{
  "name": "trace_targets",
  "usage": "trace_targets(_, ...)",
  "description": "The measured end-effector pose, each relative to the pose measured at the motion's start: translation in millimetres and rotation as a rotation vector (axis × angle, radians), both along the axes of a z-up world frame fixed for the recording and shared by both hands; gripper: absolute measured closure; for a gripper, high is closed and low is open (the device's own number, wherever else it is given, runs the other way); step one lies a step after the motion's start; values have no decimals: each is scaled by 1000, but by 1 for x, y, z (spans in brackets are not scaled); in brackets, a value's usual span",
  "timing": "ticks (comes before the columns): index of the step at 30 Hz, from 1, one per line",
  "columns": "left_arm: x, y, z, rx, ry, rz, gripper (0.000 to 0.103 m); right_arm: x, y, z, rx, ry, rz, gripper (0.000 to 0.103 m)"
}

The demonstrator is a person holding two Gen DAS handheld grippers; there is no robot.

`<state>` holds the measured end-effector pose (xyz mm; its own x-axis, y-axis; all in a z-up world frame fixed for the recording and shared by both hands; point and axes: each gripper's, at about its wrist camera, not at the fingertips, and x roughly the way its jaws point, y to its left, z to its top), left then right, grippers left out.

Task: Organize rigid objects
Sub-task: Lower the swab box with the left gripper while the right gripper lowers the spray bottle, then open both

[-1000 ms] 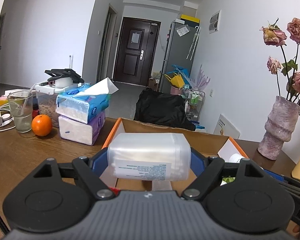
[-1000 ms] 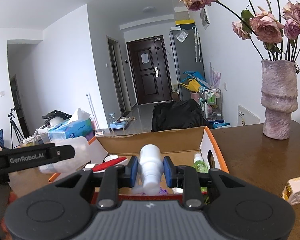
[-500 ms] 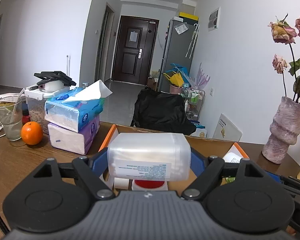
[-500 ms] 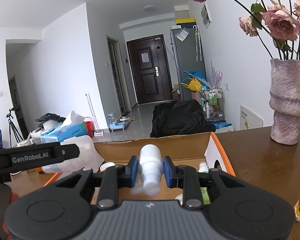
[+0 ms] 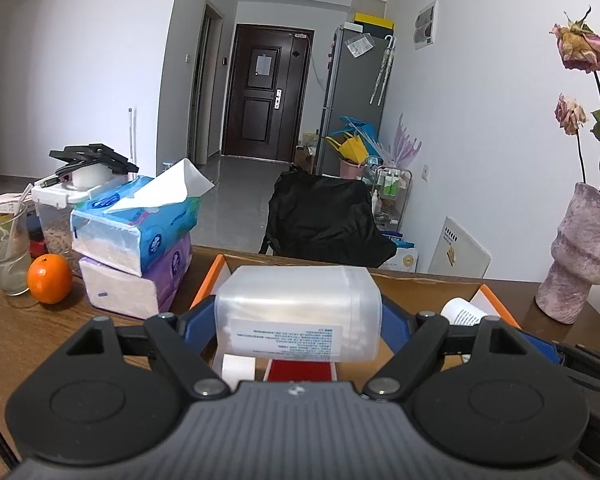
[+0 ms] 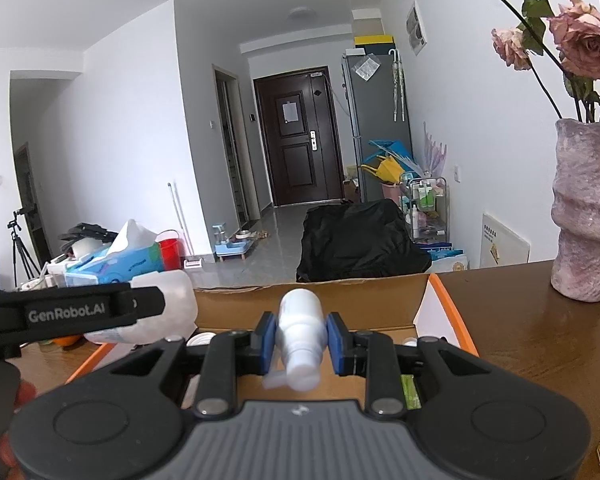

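Wooden table (image 5: 16,332): one cardboard box (image 6: 340,300), two tools, each clamped on one container—translucent tub (image 5: 298,314), white bottle (image 6: 300,330).

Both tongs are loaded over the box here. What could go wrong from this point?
1. The cardboard box already holds items, so the translucent container in the left tongs may land on them and tip.
2. The right tongs pinch only the narrow neck of the white spray bottle; it could swivel or slip.

"genrobot.ai" on the left tool's (image 6: 112,312) side
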<state>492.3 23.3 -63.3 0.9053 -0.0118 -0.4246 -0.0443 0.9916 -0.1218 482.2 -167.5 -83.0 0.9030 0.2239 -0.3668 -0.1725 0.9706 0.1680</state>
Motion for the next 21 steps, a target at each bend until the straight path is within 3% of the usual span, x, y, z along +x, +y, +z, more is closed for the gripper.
trace_targets(21,30,-15,-6,91,82,-15,20,29,1,-10,-24,55,-40,77)
